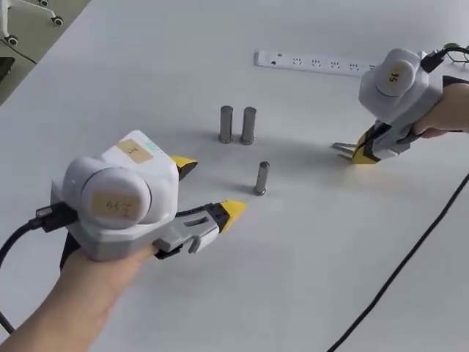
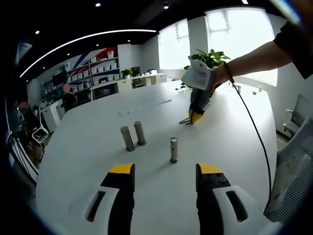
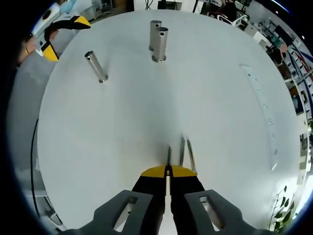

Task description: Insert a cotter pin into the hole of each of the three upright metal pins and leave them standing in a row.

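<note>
Cotter pin (image 3: 168,154) is being pinched at the right by the closed right tool (image 3: 167,169); the near metal pin (image 1: 261,178) should be steadied by the spread-open left tool (image 2: 165,169), hole facing right.

Head view is looking down over the white table (image 1: 146,73) from above. Both gripper views are sitting low, facing the three metal pins (image 2: 173,149) from opposite sides.

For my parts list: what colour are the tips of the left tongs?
Yellow. The left tongs show it best in the left gripper view.
</note>
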The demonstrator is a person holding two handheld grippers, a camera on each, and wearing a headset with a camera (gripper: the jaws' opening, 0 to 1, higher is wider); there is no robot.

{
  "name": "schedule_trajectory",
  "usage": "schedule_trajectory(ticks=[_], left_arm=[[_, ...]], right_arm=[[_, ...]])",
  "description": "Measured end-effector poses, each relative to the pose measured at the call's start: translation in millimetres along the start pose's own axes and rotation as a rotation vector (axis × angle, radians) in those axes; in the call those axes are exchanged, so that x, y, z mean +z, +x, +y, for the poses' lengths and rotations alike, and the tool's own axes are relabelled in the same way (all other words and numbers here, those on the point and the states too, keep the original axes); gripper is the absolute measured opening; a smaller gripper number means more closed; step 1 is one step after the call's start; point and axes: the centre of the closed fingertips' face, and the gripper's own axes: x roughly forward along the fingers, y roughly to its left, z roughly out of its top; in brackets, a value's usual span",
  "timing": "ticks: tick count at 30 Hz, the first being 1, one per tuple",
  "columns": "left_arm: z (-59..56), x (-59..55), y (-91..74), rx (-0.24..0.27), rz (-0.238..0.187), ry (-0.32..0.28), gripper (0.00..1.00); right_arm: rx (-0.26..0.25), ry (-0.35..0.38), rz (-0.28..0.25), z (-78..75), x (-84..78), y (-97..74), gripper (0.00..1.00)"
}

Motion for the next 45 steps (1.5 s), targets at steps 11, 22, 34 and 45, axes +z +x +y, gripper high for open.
schedule_trajectory(ticks=[11, 22, 34, 45], left_arm=[[-7.5, 6.7, -4.5, -0.022, -0.010, -0.025, 0.44], [-24.6, 16.4, -9.1, -0.104, -0.018, -0.079, 0.39], [-54.8, 19.5, -5.0, -0.221, 0.006, -0.137, 0.34], [-61.8, 23.4, -6.8, -0.271, -0.011, -0.284, 0.19]], right_arm=[[-0.042, -0.051, -0.081, 12.4, 9.4, -17.8, 0.00], [-0.062, -0.163, -0.184, 81.7, 47.7, -44.6, 0.00], [-0.057, -0.315, -0.300, 138.4, 97.0, -64.5, 0.00], [-0.065, -0.464, -0.357, 161.7, 126.1, -75.5, 0.00]])
